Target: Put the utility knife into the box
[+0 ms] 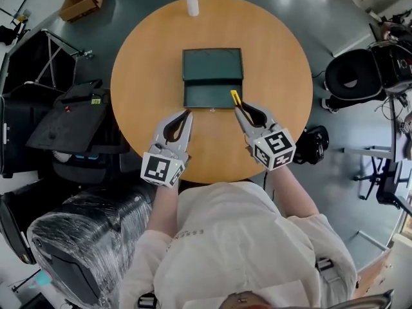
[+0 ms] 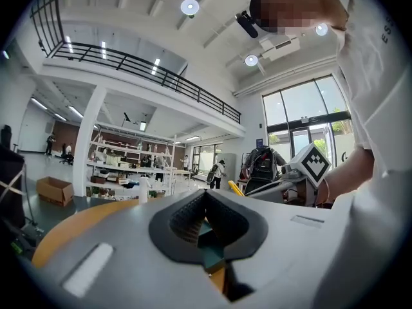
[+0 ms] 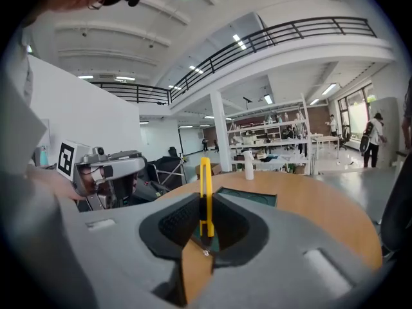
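- The left gripper [image 1: 187, 112] is hovering over the tabletop's [image 1: 283, 69] near edge, its jaws pressing together with nothing between them.
- The right gripper [image 1: 239, 110] is clamping the yellow utility knife [image 1: 235, 98].
- The knife is poking past the jaw tips, over the near right corner of the green box [image 1: 212, 65].

Round wooden table [image 1: 145, 63], dark floor around it. Dark green box [image 1: 212, 77] open near table centre. White bottle [image 1: 191, 0] upright at far edge. Left gripper [image 1: 188, 112] near box's near-left corner, tips together, nothing between them. Right gripper [image 1: 239, 108] at box's near-right corner, clamping yellow utility knife [image 1: 236, 99], which sticks out over box edge. Cardboard carton [image 1: 84, 0] on floor, far left.
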Demonstrator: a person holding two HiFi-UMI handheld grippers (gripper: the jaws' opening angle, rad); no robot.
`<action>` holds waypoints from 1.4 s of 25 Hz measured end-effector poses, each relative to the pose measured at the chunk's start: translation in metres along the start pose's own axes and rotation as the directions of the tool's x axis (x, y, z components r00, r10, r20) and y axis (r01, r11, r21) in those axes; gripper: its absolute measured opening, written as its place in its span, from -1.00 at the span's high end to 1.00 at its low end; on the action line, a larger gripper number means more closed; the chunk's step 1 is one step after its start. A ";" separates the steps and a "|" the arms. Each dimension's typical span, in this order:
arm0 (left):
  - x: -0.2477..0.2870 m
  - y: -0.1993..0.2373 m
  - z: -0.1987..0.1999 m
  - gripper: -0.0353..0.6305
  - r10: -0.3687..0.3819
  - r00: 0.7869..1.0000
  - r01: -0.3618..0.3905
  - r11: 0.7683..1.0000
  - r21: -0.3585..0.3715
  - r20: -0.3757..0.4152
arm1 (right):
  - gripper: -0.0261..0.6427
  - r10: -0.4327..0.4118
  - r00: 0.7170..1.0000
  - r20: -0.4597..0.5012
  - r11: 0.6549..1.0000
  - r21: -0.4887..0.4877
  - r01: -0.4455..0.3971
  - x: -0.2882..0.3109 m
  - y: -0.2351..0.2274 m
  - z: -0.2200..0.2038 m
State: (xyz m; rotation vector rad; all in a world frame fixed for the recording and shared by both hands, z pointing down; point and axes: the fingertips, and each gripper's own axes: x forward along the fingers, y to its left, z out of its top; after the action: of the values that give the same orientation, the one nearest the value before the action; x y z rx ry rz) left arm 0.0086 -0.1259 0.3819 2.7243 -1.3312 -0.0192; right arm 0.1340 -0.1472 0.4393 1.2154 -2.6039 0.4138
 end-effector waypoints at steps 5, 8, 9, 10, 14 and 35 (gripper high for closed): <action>0.006 0.020 -0.014 0.85 -0.009 0.999 0.008 1.000 -0.028 -0.034 | 0.78 0.012 0.997 -0.070 1.000 0.010 -0.012 0.030 -0.002 -0.016; 0.011 0.034 -0.023 0.85 -0.021 0.998 0.019 0.999 -0.050 -0.053 | 0.78 0.008 0.992 -0.123 1.000 -0.004 -0.008 0.054 -0.007 -0.027; 0.013 0.039 -0.025 0.85 -0.024 0.998 0.020 0.998 -0.056 -0.058 | 0.78 0.012 0.989 -0.145 1.000 -0.012 -0.014 0.064 -0.008 -0.032; 0.015 0.044 -0.027 0.85 -0.023 0.998 0.020 0.998 -0.062 -0.060 | 0.78 0.021 0.985 -0.171 0.999 -0.022 -0.025 0.074 -0.009 -0.037; 0.022 0.065 -0.031 0.85 -0.007 0.999 0.003 0.996 -0.086 -0.052 | 0.78 0.072 0.956 -0.283 0.991 -0.085 -0.099 0.117 -0.009 -0.060; 0.022 0.089 -0.072 0.85 -0.036 0.996 0.022 0.986 -0.167 -0.081 | 0.78 0.065 0.709 -0.702 0.968 -0.127 -0.215 0.189 -0.025 -0.179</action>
State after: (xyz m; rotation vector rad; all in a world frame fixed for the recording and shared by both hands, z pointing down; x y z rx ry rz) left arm -0.0435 -0.1906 0.4639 2.5752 -1.2100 -0.0173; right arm 0.0521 -0.2332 0.6726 0.6098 -2.0062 0.5023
